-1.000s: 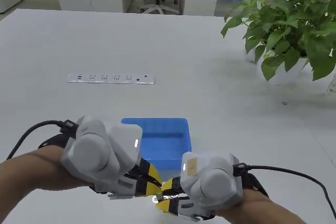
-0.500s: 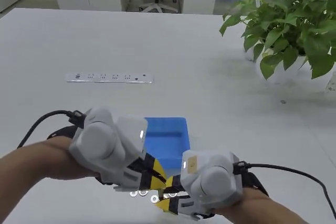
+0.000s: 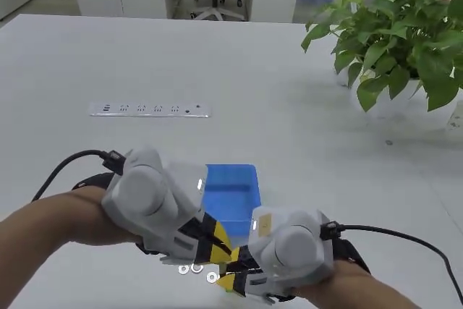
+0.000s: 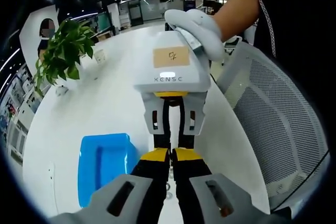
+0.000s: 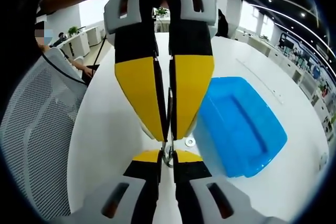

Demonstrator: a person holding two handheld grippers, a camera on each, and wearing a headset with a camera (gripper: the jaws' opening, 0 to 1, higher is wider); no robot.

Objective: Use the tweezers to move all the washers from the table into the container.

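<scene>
- We see the left gripper (image 4: 170,153) clenched on the tweezers (image 5: 168,149), its yellow jaws pressed flat against the thin metal blades
- The right gripper (image 5: 168,157) meets it nose to nose, its jaws drawn in around the tweezers' lower end (only a sliver of gap between them)
- Three washers (image 3: 197,269) lie on the worktop (image 3: 289,106) close to its near edge, just beside the meeting grippers and just short of the blue container (image 3: 233,192)
- We find a power strip (image 3: 149,109) farther in on the left, and a potted plant (image 3: 394,34) by the right edge
</scene>
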